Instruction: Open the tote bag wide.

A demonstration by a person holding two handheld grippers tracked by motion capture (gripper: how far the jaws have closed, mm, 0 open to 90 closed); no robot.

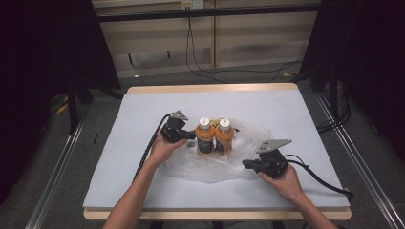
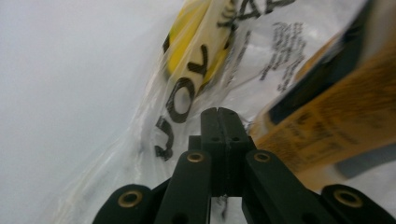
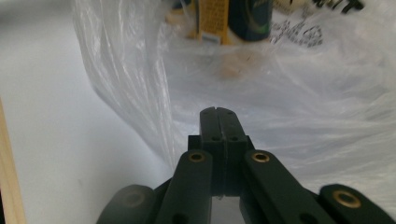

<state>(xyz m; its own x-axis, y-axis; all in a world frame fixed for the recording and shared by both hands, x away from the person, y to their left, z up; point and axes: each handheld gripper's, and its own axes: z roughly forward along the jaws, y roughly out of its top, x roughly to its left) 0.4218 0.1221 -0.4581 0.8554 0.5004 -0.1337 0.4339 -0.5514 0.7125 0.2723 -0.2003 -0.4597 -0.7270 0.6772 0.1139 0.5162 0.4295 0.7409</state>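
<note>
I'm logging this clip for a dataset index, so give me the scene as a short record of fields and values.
surface: grey table with a wooden edge
main things: two orange bottles with white caps, upright side by side
under them: clear plastic bag, crumpled, printed with black letters
left gripper: jaws together at the bag's printed edge beside a bottle; a pinch on the film cannot be told
right gripper: jaws together at the bag's near edge; likewise unclear

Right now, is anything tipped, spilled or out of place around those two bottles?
Nothing stands out. Both orange bottles stand upright, side by side, caps on, on the crumpled clear plastic bag. No spill shows on the table.
</note>
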